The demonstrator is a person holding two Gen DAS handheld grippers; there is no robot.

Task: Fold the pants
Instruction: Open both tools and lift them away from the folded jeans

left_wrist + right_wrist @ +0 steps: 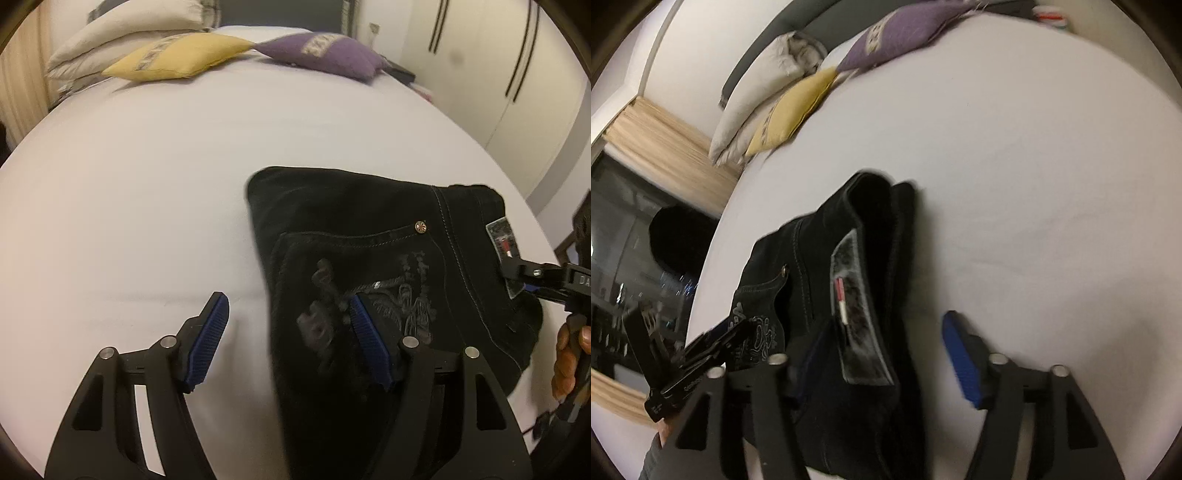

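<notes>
Black jeans (373, 258) lie folded into a compact stack on the white bed, back pocket and waist label up. My left gripper (288, 325) is open, its jaws wide apart over the stack's left edge; one finger is over the pocket embroidery, the other over the sheet. My right gripper (879, 354) is open at the waistband end of the jeans (849, 258), with the label patch (853, 306) between its jaws. It shows in the left wrist view (532, 277) at the label. The left gripper shows in the right wrist view (701, 354).
The white bed sheet (147, 184) spreads all around. A yellow cushion (177, 55), a purple cushion (325, 51) and white pillows (122, 29) lie at the head. Wardrobe doors (498, 74) stand at the right. A curtain (665, 147) and dark window are at the left.
</notes>
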